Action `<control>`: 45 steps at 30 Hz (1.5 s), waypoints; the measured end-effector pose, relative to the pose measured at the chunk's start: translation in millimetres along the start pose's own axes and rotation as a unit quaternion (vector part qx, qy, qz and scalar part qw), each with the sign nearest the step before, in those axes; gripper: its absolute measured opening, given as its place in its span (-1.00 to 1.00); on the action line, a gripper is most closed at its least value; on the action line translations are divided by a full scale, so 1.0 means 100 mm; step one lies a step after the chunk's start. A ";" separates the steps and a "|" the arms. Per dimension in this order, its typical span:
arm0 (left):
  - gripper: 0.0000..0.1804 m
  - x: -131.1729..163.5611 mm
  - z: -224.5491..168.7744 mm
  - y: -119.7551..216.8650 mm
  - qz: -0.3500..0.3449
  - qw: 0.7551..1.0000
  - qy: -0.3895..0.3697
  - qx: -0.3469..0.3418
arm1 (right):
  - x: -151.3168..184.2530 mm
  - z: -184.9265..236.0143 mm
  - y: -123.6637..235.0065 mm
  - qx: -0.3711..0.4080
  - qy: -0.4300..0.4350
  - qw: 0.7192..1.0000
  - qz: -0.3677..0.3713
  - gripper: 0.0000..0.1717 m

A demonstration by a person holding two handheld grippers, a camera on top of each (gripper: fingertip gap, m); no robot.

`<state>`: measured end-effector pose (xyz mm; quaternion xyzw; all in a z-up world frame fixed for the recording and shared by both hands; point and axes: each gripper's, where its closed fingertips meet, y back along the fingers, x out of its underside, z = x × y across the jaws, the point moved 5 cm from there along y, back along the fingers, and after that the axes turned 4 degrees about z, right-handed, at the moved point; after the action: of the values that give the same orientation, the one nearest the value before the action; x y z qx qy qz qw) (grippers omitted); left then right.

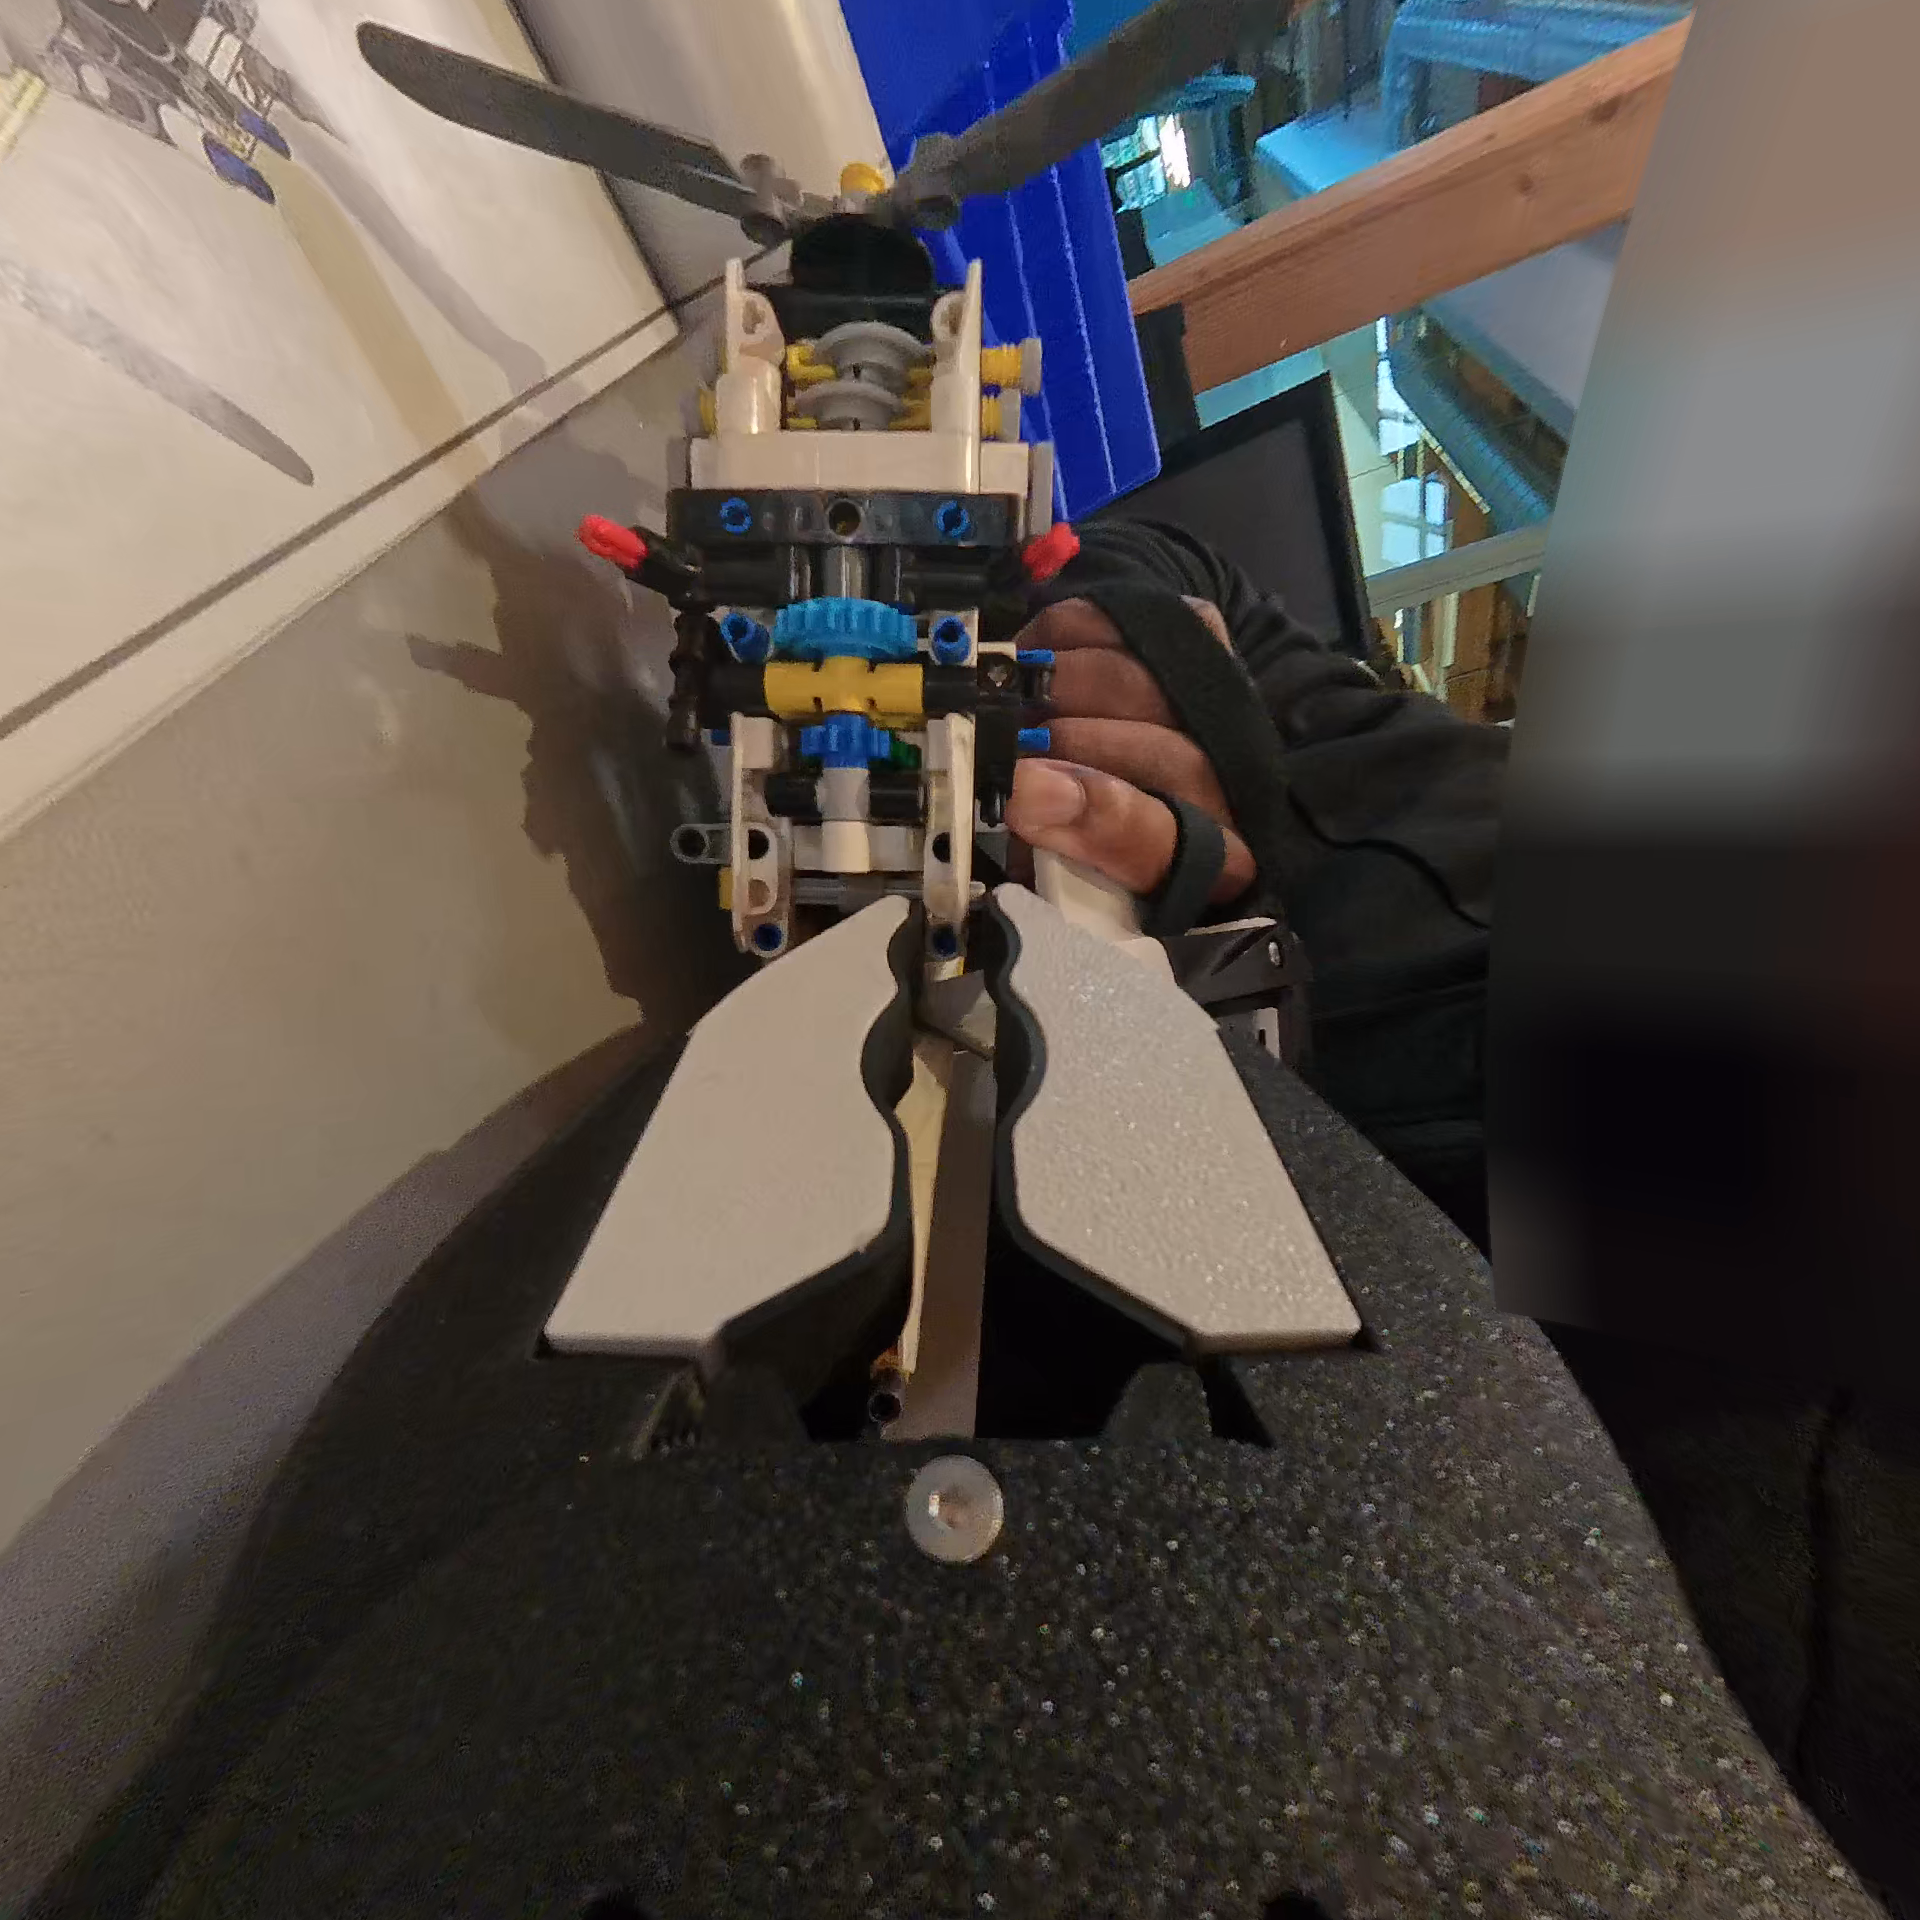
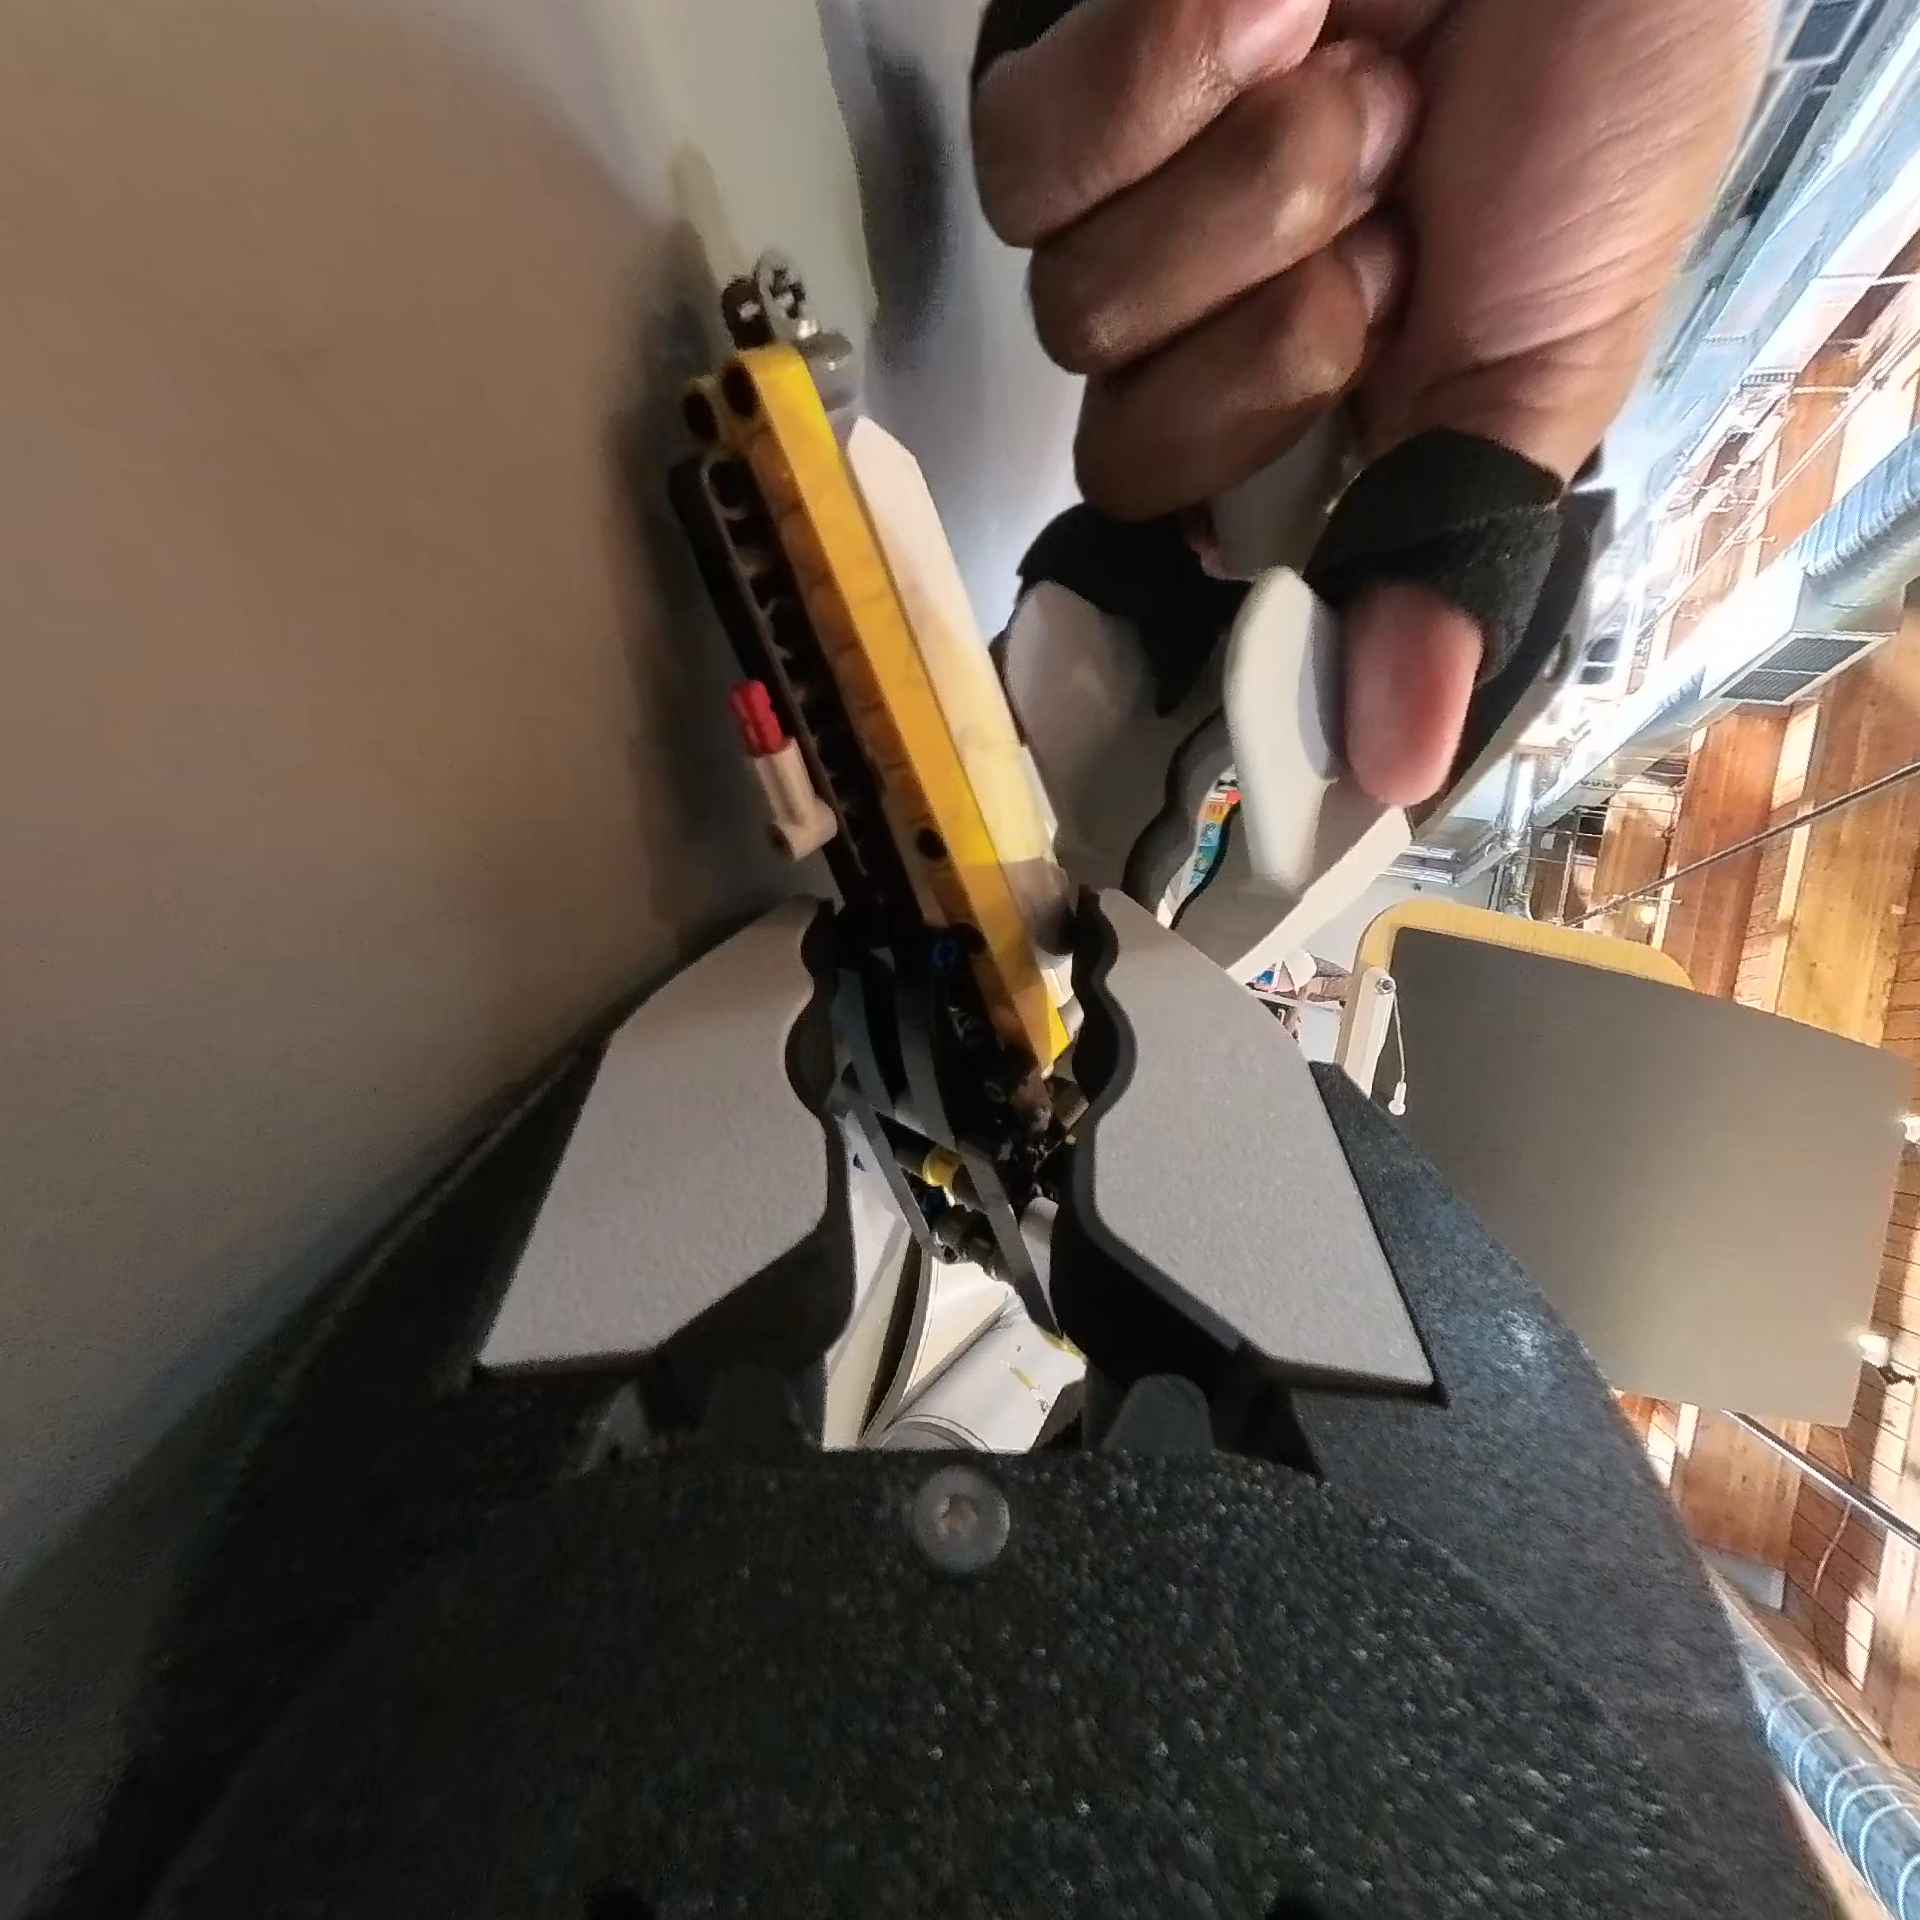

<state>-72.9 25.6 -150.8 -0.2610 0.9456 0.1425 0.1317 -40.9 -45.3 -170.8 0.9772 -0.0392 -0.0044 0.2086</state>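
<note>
**Around the workbench**

In the left wrist view, a printed sheet point(image 1: 208, 312) with a drawing of a winged model fills the upper left, lying on a pale cream surface point(image 1: 260, 883) that runs down the left side. A blue plastic bin point(image 1: 1039, 312) stands at top centre. A wooden beam point(image 1: 1403, 239) slants across the upper right, with a dark screen point(image 1: 1278, 520) just below it.

In the right wrist view, a plain beige surface point(image 2: 312, 520) covers the left half. At the right edge, a grey panel point(image 2: 1610, 1143) with a pale wooden rim tilts across. Behind it are wooden boards point(image 2: 1818, 831) and a silver duct point(image 2: 1766, 540).
</note>
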 end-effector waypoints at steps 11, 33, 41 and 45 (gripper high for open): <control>-0.91 0.00 0.00 0.02 -0.003 0.998 -0.054 -0.044 | 0.00 -0.01 0.00 0.000 0.011 1.000 -0.006 -0.50; -0.97 0.03 -0.09 0.10 0.055 0.992 -0.089 -0.077 | 0.01 -0.01 0.01 0.001 0.015 1.000 -0.020 -0.50; -0.97 0.00 -0.10 0.11 0.074 0.987 -0.109 -0.091 | 0.01 0.03 0.03 -0.001 0.017 1.000 -0.019 -0.50; -0.97 -0.01 -0.11 0.13 0.077 0.986 -0.114 -0.095 | 0.00 0.04 0.05 -0.005 0.018 1.000 -0.018 -0.50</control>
<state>-81.3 33.3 -138.1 -0.1804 0.9238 0.2707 0.2018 -40.9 -51.2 -172.7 0.9766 -0.0174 0.0091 0.2142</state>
